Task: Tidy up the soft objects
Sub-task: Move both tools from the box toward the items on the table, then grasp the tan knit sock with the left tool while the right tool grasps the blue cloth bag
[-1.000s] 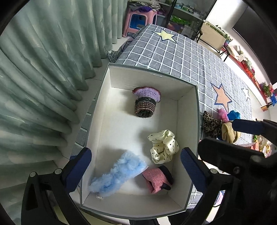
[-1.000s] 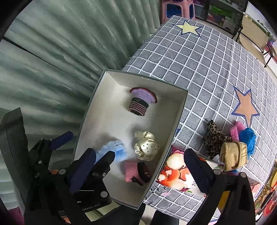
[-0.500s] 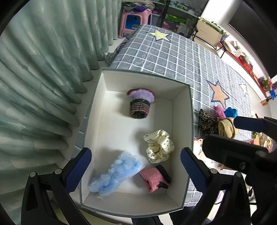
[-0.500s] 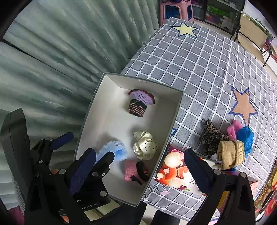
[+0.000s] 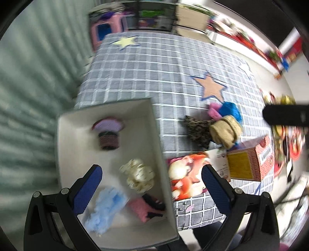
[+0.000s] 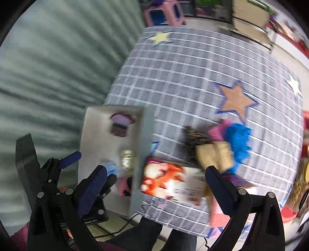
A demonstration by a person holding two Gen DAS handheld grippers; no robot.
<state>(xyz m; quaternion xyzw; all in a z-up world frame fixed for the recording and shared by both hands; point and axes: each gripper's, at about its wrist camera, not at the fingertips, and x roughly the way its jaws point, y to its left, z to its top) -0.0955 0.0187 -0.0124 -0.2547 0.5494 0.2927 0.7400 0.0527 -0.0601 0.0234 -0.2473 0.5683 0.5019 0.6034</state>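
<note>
Both grippers (image 5: pixel 151 185) (image 6: pixel 155 185) gape, seemingly empty.

Both views are smeared with motion blur. The shelves (image 5: pixel 154 17) far ahead of the left gripper (image 5: pixel 151 185) are unreadable, and the box wall (image 6: pixel 143 150) hides part of the pink item (image 6: pixel 122 185).

Wide bare checked bench (image 5: pixel 158 63) beyond the white box (image 5: pixel 160 154), box floor open at its far-left corner, printed carton (image 5: pixel 249 160) crowding the soft pile (image 5: pixel 214 125)
</note>
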